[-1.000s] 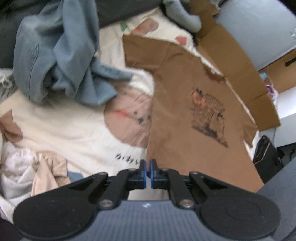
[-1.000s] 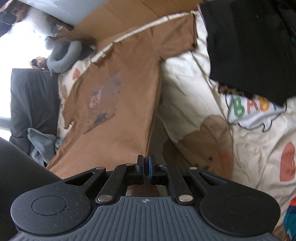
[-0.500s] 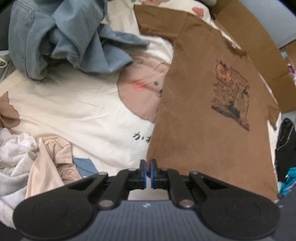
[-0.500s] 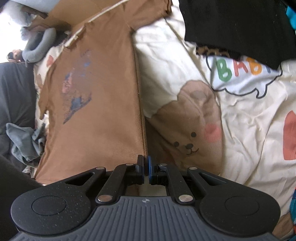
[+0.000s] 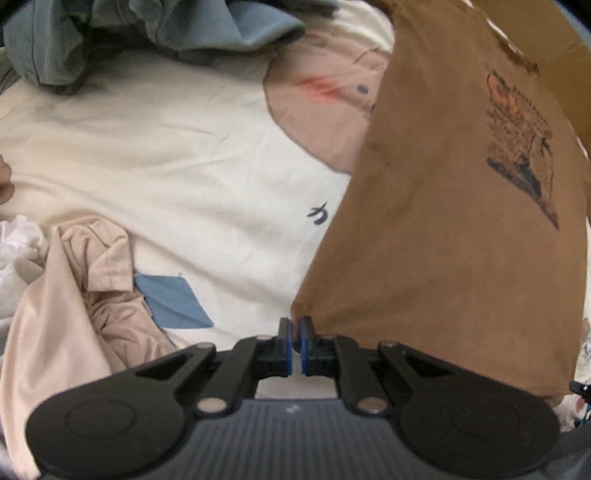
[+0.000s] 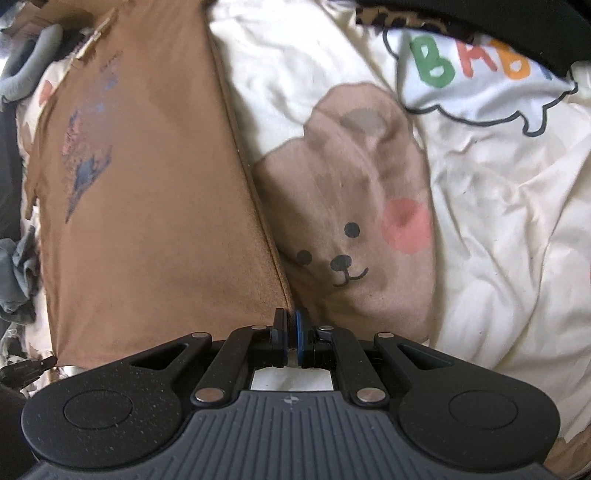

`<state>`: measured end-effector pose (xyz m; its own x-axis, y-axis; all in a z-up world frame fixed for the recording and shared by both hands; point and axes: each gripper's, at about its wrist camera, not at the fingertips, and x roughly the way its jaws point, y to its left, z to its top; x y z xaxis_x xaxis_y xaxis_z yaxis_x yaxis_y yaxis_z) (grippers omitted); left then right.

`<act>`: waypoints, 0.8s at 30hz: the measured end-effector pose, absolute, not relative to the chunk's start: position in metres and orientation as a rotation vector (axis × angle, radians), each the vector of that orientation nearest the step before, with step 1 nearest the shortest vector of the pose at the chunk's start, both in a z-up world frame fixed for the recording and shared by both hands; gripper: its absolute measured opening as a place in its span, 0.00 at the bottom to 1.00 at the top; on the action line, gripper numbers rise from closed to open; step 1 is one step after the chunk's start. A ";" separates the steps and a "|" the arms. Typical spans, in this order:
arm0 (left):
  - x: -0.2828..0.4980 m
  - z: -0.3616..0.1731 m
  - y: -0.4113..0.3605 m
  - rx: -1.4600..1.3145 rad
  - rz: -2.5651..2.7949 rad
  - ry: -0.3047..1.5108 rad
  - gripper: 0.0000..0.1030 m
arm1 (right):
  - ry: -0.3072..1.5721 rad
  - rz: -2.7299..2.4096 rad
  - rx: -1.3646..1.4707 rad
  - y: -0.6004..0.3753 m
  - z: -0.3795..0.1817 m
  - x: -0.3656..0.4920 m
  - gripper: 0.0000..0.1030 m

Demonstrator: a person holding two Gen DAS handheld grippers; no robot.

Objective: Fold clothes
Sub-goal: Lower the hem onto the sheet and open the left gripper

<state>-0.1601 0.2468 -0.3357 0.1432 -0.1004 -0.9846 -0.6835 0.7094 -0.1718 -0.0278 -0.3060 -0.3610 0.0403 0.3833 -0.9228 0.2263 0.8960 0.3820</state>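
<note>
Here the brown T-shirt (image 5: 443,229) is pinched at its hem corners by the left gripper (image 5: 294,334) and right gripper (image 6: 291,325); the hem is best laid taut and level on the bedsheet (image 5: 184,177).

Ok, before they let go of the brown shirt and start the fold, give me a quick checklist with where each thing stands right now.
1. Left claw shut on a hem corner of the brown t-shirt: ok.
2. Right claw shut on the other hem corner: ok.
3. Shirt spread flat, print facing up: ok.
4. Shirt clear of the blue-grey clothes pile: ok.
5. Pink garment apart from the shirt's hem: ok.
6. Collar and far sleeves lying flat: cannot tell.
</note>
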 end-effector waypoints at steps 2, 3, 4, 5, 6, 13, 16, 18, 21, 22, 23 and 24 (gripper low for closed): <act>-0.160 -0.341 0.246 -0.700 0.475 1.396 0.04 | 1.558 0.128 0.474 -0.302 -0.366 -0.027 0.02; -0.160 -0.344 0.245 -0.696 0.474 1.402 0.04 | 1.562 0.122 0.473 -0.301 -0.368 -0.027 0.02; -0.160 -0.347 0.245 -0.692 0.474 1.407 0.04 | 1.566 0.115 0.472 -0.301 -0.369 -0.027 0.02; -0.160 -0.350 0.245 -0.689 0.475 1.412 0.04 | 1.568 0.111 0.469 -0.301 -0.371 -0.027 0.02; -0.160 -0.353 0.244 -0.686 0.476 1.418 0.04 | 1.569 0.109 0.459 -0.300 -0.373 -0.027 0.02; -0.164 -0.366 0.240 -0.677 0.507 1.421 0.08 | 1.578 0.074 0.406 -0.288 -0.388 -0.029 0.02; -0.166 -0.364 0.242 -0.695 0.521 1.420 0.11 | 1.567 0.032 0.394 -0.285 -0.396 -0.031 0.04; -0.170 -0.362 0.243 -0.703 0.517 1.443 0.13 | 1.557 0.017 0.384 -0.282 -0.397 -0.033 0.05; -0.175 -0.355 0.244 -0.704 0.513 1.476 0.13 | 1.549 0.009 0.367 -0.278 -0.392 -0.035 0.06; -0.177 -0.352 0.244 -0.692 0.517 1.483 0.13 | 1.549 0.005 0.361 -0.276 -0.390 -0.036 0.08; -0.178 -0.349 0.245 -0.686 0.525 1.489 0.13 | 1.557 -0.001 0.360 -0.277 -0.389 -0.036 0.09; -0.180 -0.346 0.246 -0.688 0.535 1.497 0.14 | 1.565 -0.012 0.358 -0.279 -0.388 -0.037 0.09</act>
